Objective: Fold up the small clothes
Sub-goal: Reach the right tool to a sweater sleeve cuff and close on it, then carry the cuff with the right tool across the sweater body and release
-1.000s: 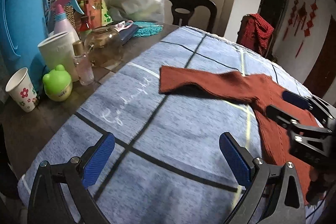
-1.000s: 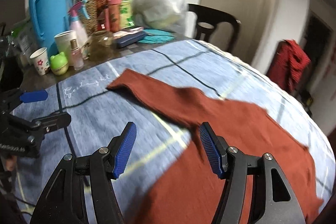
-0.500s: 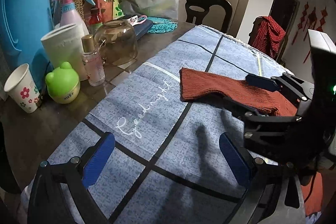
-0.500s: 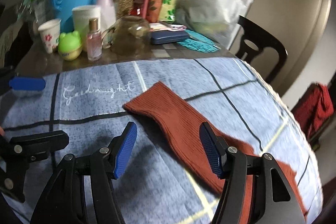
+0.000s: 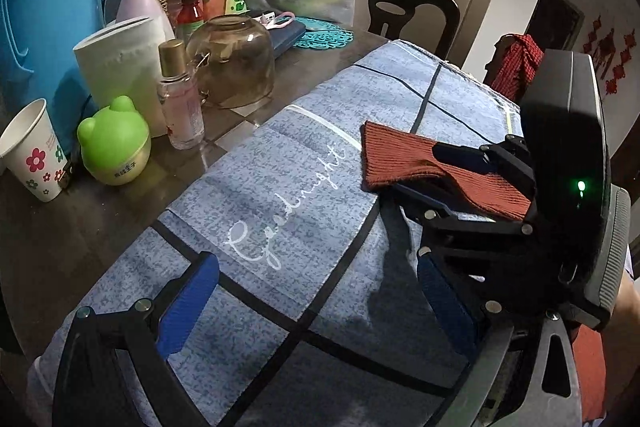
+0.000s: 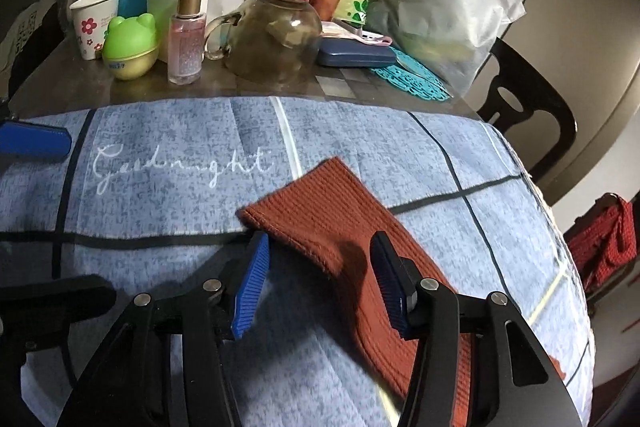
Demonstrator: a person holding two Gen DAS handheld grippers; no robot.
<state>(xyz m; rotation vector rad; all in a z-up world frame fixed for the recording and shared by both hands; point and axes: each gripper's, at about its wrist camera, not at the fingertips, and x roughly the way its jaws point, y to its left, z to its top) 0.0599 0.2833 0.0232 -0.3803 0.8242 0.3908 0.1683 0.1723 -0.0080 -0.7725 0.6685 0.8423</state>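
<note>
- Rust-red knit garment (image 6: 320, 211) lies flat on the blue checked cloth (image 6: 180, 131) covering the surface; its sleeve end points toward the far clutter.
- Right gripper (image 6: 320, 287): fingers have just been closing, straddling the sleeve cuff, pads not yet pressing it.
- Left gripper (image 5: 316, 301): fingers spread, nothing between them, over bare cloth to the left of the sleeve.
- Step, as judged: taking hold of the sleeve for the first fold.
- Next: finish the pinch on the cuff, lift slightly, carry it inward over the body.

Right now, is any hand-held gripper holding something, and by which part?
Nothing is gripped yet. The right hand-held gripper, jaws just closing, straddles the sleeve end of the rust sweater without pressing it. The left hand-held gripper is open and empty.
</note>
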